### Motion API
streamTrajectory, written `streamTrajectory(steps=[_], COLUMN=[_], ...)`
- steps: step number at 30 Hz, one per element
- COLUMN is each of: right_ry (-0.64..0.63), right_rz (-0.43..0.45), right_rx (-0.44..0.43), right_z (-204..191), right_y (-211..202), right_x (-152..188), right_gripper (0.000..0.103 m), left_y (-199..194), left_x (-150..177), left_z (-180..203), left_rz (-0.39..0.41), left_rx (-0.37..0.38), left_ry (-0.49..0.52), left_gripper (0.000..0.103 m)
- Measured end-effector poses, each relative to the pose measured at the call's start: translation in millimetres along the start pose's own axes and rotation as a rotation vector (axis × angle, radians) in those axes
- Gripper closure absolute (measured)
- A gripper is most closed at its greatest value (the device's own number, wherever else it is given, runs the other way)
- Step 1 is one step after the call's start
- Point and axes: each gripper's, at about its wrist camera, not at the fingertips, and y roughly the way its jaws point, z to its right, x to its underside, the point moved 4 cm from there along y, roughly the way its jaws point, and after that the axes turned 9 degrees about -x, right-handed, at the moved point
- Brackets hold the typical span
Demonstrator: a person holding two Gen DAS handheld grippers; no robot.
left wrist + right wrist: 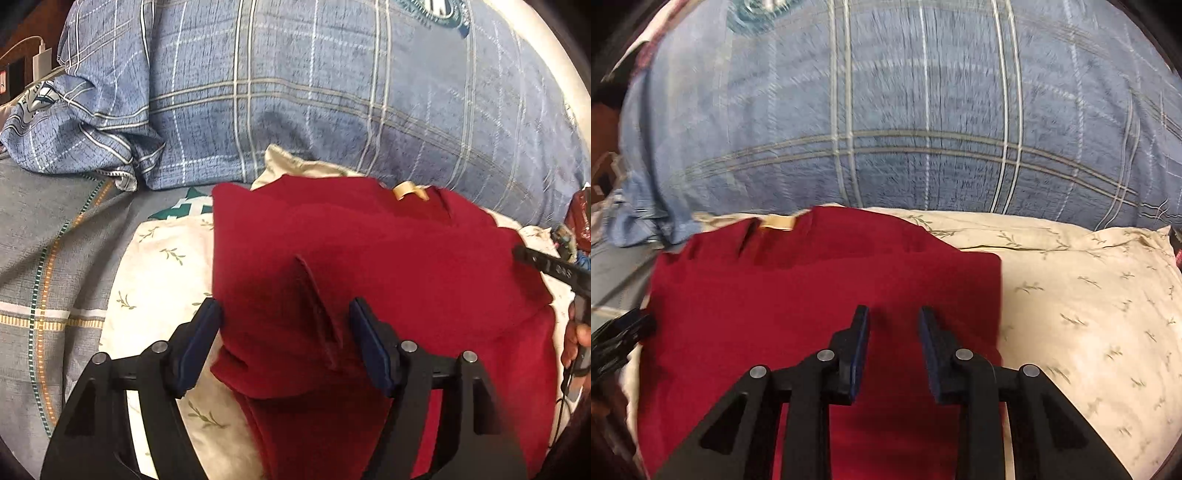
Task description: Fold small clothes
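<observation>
Shirt (388, 258) lies on pillow (162, 266), red, already doubled over at least once by the look: straight folded edges, loose flap near left gripper (284, 314). Left jaws wide apart, straddling cloth, clamping nothing. Right gripper (894, 317) over shirt, jaws partly open, empty. Collar tag (777, 222) at far edge. Judgement: mid-fold; flap needs tucking, probably one more fold left. Blue plaid bedding (886, 110) behind.

What your two cameras leave out

Your red garment (369, 266) runs off the bottom edge in both views, its lower hem unseen; the right wrist picture is smeared, blurring the blue plaid pillow (905, 110), and your right gripper (546, 266) shows only as a sliver at the left view's edge.
</observation>
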Motion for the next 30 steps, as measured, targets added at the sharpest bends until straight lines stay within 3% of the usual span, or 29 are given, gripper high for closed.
streamTrajectory(steps=[7, 11, 16, 21, 30], right_ry=[-0.026, -0.01, -0.021, -0.029, 0.084], right_rz=[-0.009, -0.012, 0.02, -0.028, 0.003], right_rx=[0.075, 0.06, 0.073, 0.109, 0.03], right_z=[4, 5, 11, 25, 39], right_y=[31, 6, -33, -32, -45], right_x=[-9, -4, 21, 48, 55], right_gripper=[0.071, 0.07, 0.058, 0.056, 0.052], left_y=[9, 8, 7, 8, 6], left_x=[-2, -3, -2, -3, -2], left_z=[0, 1, 0, 1, 0], left_rz=[-0.007, -0.004, -0.003, 0.001, -0.002], left_rx=[0.005, 0.002, 0.001, -0.005, 0.003], left_ry=[-0.008, -0.007, -0.007, -0.004, -0.015], left_gripper=[0.031, 0.031, 0.031, 0.031, 0.03])
